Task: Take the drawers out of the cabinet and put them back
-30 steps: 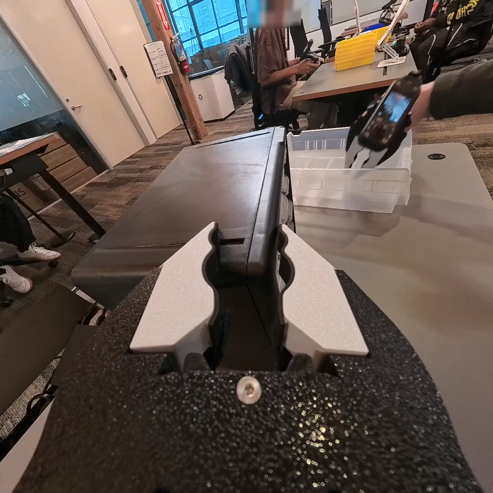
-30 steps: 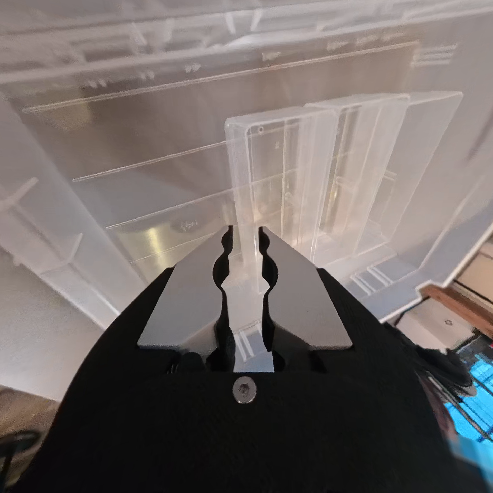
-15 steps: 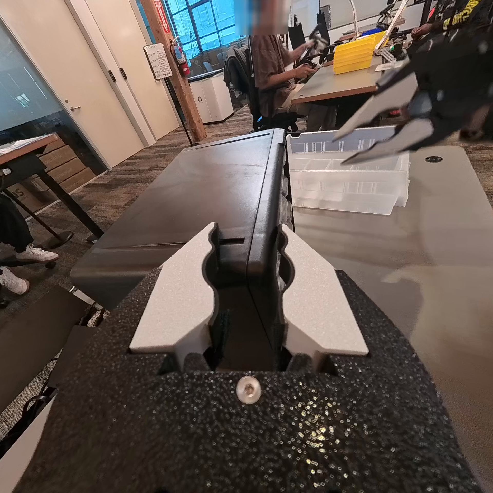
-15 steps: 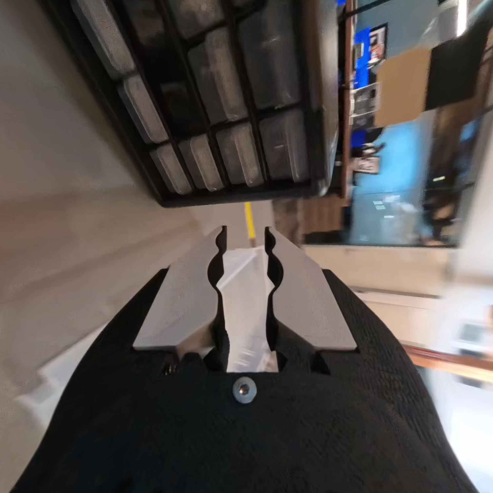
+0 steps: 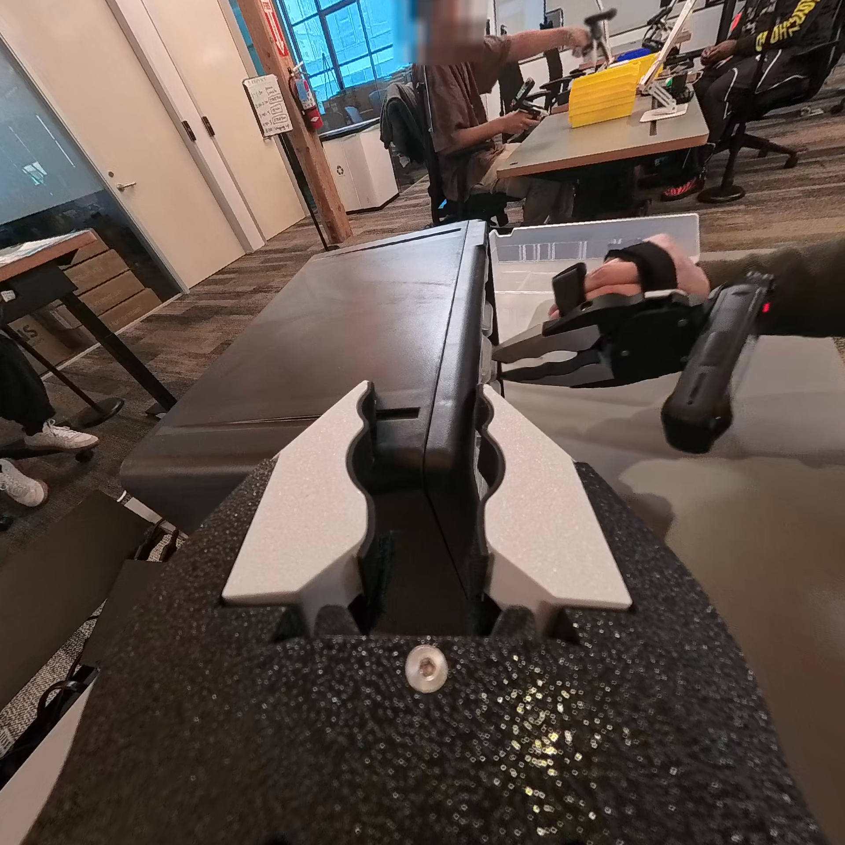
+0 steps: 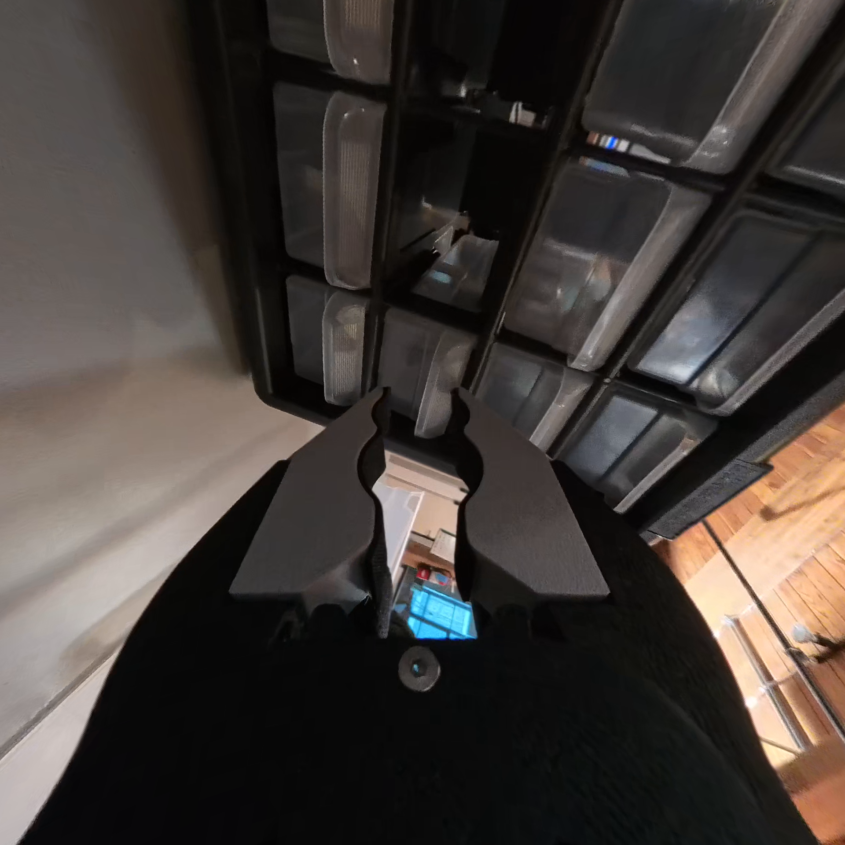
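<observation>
The black cabinet [image 5: 366,311] stands on the grey table [image 5: 686,526]. My left gripper [image 5: 423,393] is shut on the cabinet's top front edge. My right gripper [image 5: 496,363] reaches the cabinet front from the right. In the right wrist view it [image 6: 421,395] is open, with the clear handle of a small drawer [image 6: 434,393] between its fingertips. Several small clear drawers sit in the cabinet [image 6: 228,183], and an empty slot [image 6: 457,183] shows above. A large clear drawer [image 5: 594,247] lies out on the table behind my right gripper.
The table [image 6: 91,320] runs in front of the cabinet. Beyond it, a person sits at another desk [image 5: 617,137] with yellow bins [image 5: 603,98]. A dark desk [image 5: 41,260] and a person's shoes stand at the left on the carpet.
My right gripper left the large clear drawer on the table, swung to the cabinet front and opened wider around a small drawer's handle. My left gripper has not moved.
</observation>
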Tool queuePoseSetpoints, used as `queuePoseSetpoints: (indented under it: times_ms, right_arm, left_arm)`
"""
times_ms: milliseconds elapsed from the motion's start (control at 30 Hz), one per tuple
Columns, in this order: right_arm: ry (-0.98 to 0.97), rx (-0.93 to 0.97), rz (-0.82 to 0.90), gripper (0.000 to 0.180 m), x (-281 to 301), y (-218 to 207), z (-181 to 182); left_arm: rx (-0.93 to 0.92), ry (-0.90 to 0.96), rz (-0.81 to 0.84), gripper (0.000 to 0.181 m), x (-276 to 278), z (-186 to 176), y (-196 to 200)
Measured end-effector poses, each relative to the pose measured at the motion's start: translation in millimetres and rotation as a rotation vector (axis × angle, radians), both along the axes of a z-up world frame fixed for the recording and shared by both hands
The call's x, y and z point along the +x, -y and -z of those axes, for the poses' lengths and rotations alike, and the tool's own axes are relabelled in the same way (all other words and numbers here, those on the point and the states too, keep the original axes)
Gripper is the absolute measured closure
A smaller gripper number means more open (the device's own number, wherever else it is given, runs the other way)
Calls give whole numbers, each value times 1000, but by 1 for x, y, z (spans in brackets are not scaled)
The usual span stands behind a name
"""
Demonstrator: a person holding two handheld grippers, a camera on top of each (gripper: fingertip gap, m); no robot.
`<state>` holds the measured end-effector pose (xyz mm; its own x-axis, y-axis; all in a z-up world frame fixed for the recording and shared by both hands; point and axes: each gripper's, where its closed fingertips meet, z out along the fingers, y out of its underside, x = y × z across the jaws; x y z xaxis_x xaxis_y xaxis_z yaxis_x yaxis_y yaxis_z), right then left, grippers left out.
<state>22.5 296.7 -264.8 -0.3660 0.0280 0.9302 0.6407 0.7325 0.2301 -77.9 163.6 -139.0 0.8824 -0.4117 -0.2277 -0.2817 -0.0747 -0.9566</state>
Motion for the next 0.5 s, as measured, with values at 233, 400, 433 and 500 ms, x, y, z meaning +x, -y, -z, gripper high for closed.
queuePoseSetpoints:
  times_ms: [233,400,433,500]
  right_arm:
    - [-78,38,5,172,4,1,-8]
    - [-87,31,9,172,19,12,-9]
    - [-87,31,11,172,24,15,-9]
    - [-90,31,12,172,34,21,-9]
  left_arm:
    - [1,1,2,140,0,0,0]
    - [2,3,5,140,0,0,0]
    - [2,3,5,140,0,0,0]
    - [2,3,5,139,0,0,0]
